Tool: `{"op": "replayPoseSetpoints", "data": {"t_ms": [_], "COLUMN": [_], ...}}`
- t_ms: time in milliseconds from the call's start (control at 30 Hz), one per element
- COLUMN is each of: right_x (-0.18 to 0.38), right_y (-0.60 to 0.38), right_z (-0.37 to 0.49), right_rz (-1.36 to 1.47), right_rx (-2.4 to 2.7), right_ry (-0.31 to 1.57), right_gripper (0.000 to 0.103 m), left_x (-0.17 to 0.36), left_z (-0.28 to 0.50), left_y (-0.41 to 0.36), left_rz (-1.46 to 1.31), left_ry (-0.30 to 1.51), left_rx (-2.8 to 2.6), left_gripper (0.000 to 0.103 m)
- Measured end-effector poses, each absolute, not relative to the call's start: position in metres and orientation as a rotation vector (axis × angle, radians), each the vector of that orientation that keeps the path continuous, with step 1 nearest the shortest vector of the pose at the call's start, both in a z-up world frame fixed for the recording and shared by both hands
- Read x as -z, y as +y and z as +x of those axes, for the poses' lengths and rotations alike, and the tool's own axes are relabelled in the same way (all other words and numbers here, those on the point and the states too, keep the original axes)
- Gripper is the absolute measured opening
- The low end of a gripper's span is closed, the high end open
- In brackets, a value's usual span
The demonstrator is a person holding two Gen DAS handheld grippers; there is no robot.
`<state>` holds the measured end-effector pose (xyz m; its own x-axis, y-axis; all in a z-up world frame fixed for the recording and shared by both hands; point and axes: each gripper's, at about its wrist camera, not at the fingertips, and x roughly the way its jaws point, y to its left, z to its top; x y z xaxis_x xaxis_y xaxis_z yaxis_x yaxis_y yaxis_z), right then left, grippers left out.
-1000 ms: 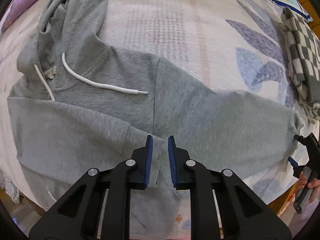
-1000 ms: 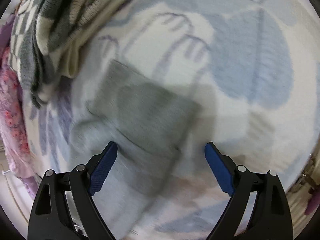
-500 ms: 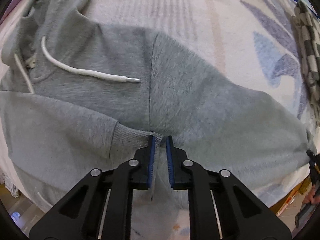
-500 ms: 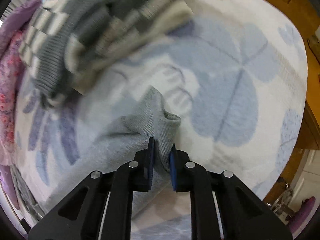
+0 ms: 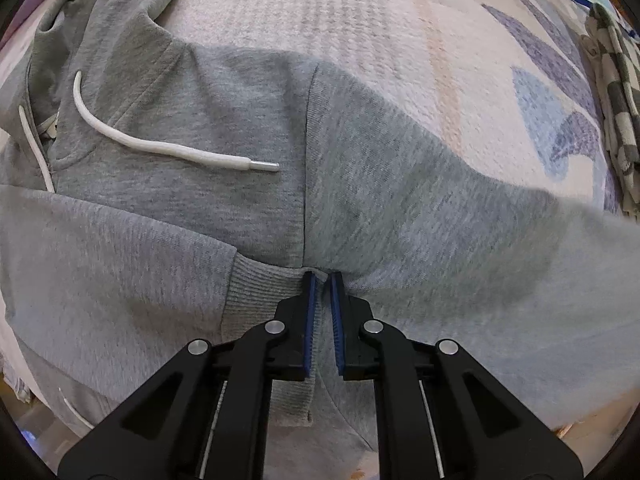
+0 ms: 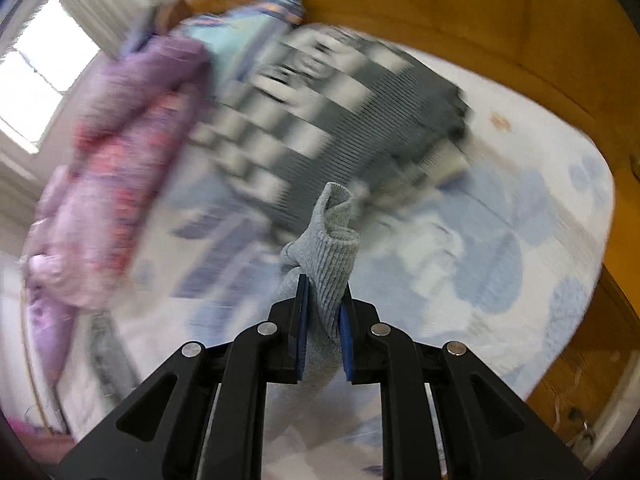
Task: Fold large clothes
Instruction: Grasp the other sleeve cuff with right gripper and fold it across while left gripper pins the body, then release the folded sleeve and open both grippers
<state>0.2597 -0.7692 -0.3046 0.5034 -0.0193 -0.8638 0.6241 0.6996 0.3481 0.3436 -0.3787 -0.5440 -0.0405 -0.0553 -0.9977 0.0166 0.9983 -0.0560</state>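
Observation:
A grey hoodie (image 5: 200, 240) lies front up on the patterned bedspread (image 5: 360, 20), with a white drawstring (image 5: 160, 148) across its chest. One sleeve is folded over the body, and its ribbed cuff (image 5: 256, 300) ends at my left gripper (image 5: 324, 276). That gripper points straight down, shut, with its tips pressed onto the fabric at the cuff's edge. The other sleeve (image 5: 520, 280) rises toward the right. My right gripper (image 6: 322, 280) is shut on that sleeve's ribbed cuff (image 6: 334, 236) and holds it above the bed.
A folded grey-and-white checkered sweater (image 6: 340, 112) lies at the bed's far side, also visible as the sweater (image 5: 612, 92) at the right edge. A purple-pink quilt (image 6: 120, 152) is bunched beside it. A wooden bed frame (image 6: 480, 12) borders the mattress. A window (image 6: 36, 80) is at left.
My right gripper closed on the sleeve cuff and lifted it high off the bed, rolling as it rose. My left gripper sank onto the hoodie by the folded cuff.

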Motion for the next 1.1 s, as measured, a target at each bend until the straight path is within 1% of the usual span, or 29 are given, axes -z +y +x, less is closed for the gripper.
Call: {"op": "replayPoseSetpoints", "data": {"t_ms": [167, 200, 233, 333, 367, 400, 633, 767, 933, 1100], "right_x": [0.233, 0.224, 0.207, 0.183, 0.177, 0.170, 0.155, 0.161, 0.177, 0.209], "right_y": [-0.710, -0.699, -0.679, -0.632, -0.617, -0.596, -0.485, -0.421, -0.346, -0.277], "right_z": [0.285, 0.289, 0.297, 0.312, 0.316, 0.319, 0.325, 0.329, 0.332, 0.333], "right_rz": [0.684, 0.673, 0.650, 0.584, 0.562, 0.546, 0.497, 0.487, 0.457, 0.379], "right_rx": [0.270, 0.255, 0.210, 0.134, 0.115, 0.086, -0.060, -0.139, -0.240, -0.307], "right_ry": [0.893, 0.875, 0.861, 0.832, 0.831, 0.827, 0.843, 0.875, 0.938, 1.011], "right_gripper": [0.011, 0.006, 0.006, 0.006, 0.006, 0.006, 0.006, 0.006, 0.006, 0.006], "left_x": [0.548, 0.549, 0.550, 0.547, 0.544, 0.538, 0.446, 0.398, 0.366, 0.351], "left_z": [0.345, 0.346, 0.345, 0.349, 0.351, 0.356, 0.361, 0.357, 0.349, 0.345], "left_y": [-0.363, -0.360, -0.358, -0.355, -0.353, -0.348, -0.280, -0.230, -0.177, -0.113], "left_rz": [-0.064, -0.072, -0.077, -0.045, -0.051, -0.070, -0.121, -0.141, -0.091, -0.147], "left_ry": [1.604, 1.604, 1.604, 1.626, 1.643, 1.656, 1.526, 1.474, 1.448, 1.435], "left_rx": [0.079, 0.083, 0.093, 0.127, 0.143, 0.158, 0.232, 0.223, 0.175, 0.113], "left_gripper": [0.010, 0.010, 0.010, 0.007, 0.004, 0.004, 0.004, 0.004, 0.004, 0.004]}}
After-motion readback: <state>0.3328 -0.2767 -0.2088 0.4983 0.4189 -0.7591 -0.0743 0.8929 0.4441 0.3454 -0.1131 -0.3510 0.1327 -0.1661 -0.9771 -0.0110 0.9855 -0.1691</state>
